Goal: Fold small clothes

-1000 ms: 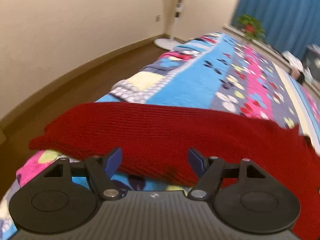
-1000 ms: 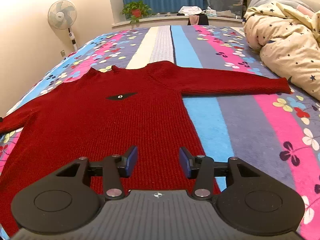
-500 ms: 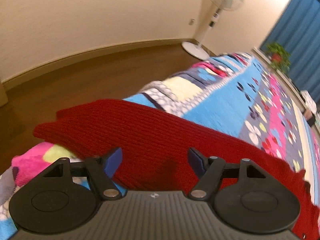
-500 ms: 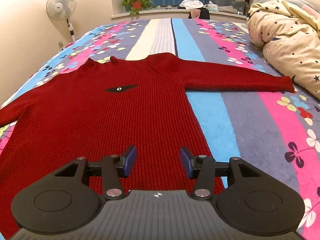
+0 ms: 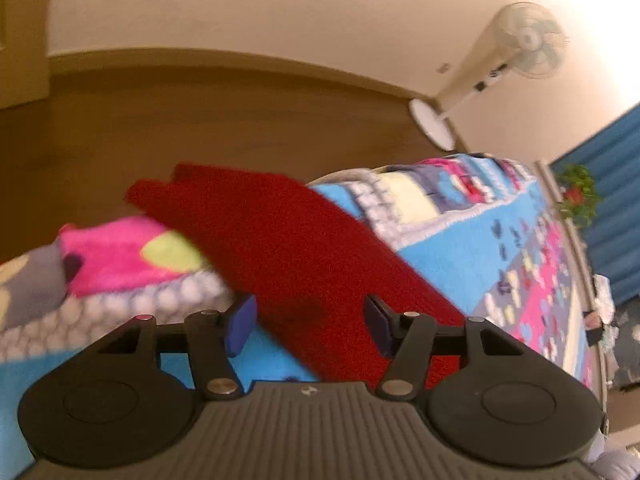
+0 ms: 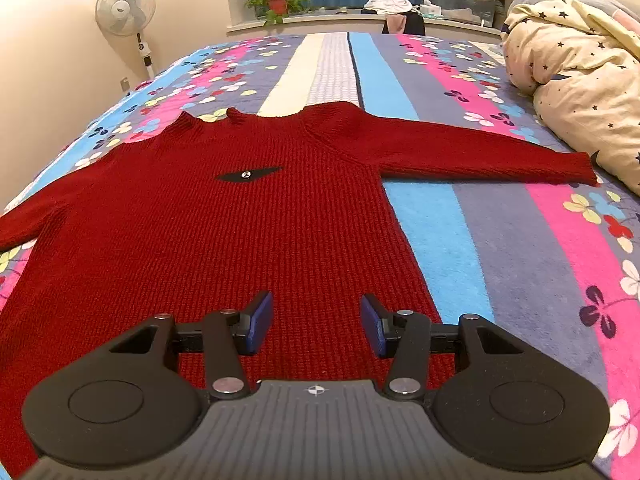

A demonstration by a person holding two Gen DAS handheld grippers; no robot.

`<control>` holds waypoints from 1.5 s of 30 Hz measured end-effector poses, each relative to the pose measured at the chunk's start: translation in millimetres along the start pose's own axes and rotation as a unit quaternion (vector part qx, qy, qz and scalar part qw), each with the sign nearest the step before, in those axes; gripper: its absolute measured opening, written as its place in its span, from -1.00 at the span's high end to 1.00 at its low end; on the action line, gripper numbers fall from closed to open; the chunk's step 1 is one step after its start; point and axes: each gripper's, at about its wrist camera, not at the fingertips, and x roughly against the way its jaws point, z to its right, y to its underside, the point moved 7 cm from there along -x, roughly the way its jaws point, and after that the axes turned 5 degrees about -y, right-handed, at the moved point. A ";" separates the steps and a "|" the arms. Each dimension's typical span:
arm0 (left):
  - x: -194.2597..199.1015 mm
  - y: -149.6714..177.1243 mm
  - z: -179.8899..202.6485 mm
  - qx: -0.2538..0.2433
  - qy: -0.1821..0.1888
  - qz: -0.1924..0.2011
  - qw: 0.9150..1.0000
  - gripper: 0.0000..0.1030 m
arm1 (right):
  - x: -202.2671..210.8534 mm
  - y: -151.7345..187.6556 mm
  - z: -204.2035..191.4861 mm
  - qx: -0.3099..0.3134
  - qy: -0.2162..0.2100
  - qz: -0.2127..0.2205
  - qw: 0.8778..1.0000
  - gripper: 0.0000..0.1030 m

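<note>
A dark red knitted sweater [image 6: 208, 224] lies flat on the bed, front up, with a small black patch on its chest and both sleeves spread out. My right gripper [image 6: 316, 322] hovers open over the sweater's hem, with nothing between its blue pads. In the left wrist view the sweater's left sleeve [image 5: 280, 240] runs over the edge of the bed, its cuff hanging past the side. My left gripper [image 5: 306, 324] stands astride that sleeve; its jaws are closing and the pads do not press the cloth.
The bed wears a striped flowered cover [image 6: 500, 240]. A bundled star-print duvet [image 6: 576, 76] lies at the right. A standing fan [image 5: 516, 52] is by the wall, and bare wood floor [image 5: 200, 120] lies beside the bed. A potted plant [image 6: 276, 0] and storage box sit on the far sill.
The left gripper has rolled and slid along the sleeve towards the cuff at the bed's edge, and its jaws have narrowed. The right gripper has stayed over the hem.
</note>
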 end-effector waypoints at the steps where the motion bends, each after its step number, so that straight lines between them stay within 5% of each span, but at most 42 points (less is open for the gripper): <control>1: -2.5 1.5 -2.6 0.005 -0.006 -0.005 1.000 -0.27 | -0.9 -0.4 -0.4 -0.001 0.000 -0.001 1.000 0.02; 4: -12.3 0.4 -4.2 0.002 -0.015 -0.004 1.000 -0.23 | -1.9 -0.6 -1.8 -0.002 -0.003 -0.001 1.000 0.02; 8: -14.1 -3.6 5.4 -0.056 -0.053 0.042 0.996 0.58 | -2.9 0.0 -4.8 0.005 -0.004 -0.003 1.000 0.02; 14: 13.0 2.9 44.4 -0.148 -0.048 0.122 0.980 0.72 | -3.7 -3.0 -4.2 0.009 -0.003 -0.002 1.000 0.02; 19: 51.0 26.0 99.3 -0.243 0.003 0.195 0.950 0.74 | -11.3 -11.5 -11.1 0.043 0.002 0.002 0.999 0.02; 23: 85.9 81.4 170.1 -0.344 0.066 0.235 0.906 0.75 | -15.4 -23.1 -19.2 0.049 -0.019 0.009 0.999 0.03; 24: 94.8 104.2 192.7 -0.368 0.091 0.236 0.895 0.75 | -16.4 -25.9 -20.9 0.048 -0.024 0.010 0.999 0.03; 27: 110.4 168.9 249.8 -0.404 0.153 0.214 0.876 0.76 | -17.9 -31.5 -24.4 0.045 -0.034 0.013 0.998 0.03; 30: 112.1 246.8 302.7 -0.444 0.218 0.135 0.859 0.69 | -19.7 -33.2 -25.0 0.048 -0.035 0.013 0.998 0.03; 32: 102.9 303.9 322.0 -0.484 0.243 0.050 0.839 0.21 | -22.5 -33.1 -23.2 0.043 -0.033 0.007 0.998 0.03; 34: 99.6 337.4 322.6 -0.519 0.229 0.038 0.822 0.19 | -24.0 -32.7 -18.8 0.033 -0.033 0.000 0.999 0.03; 38: 95.1 341.1 289.3 -0.540 0.203 0.026 0.817 0.19 | -24.9 -32.4 -11.3 0.018 -0.028 -0.006 0.999 0.03; 43: 102.7 295.4 208.8 -0.590 0.143 0.038 0.794 0.19 | -22.3 -34.4 -9.5 0.010 -0.033 -0.002 0.999 0.03; 45: 113.5 274.6 181.1 -0.597 0.133 0.045 0.790 0.19 | -20.1 -35.8 -10.3 0.010 -0.034 0.004 0.999 0.23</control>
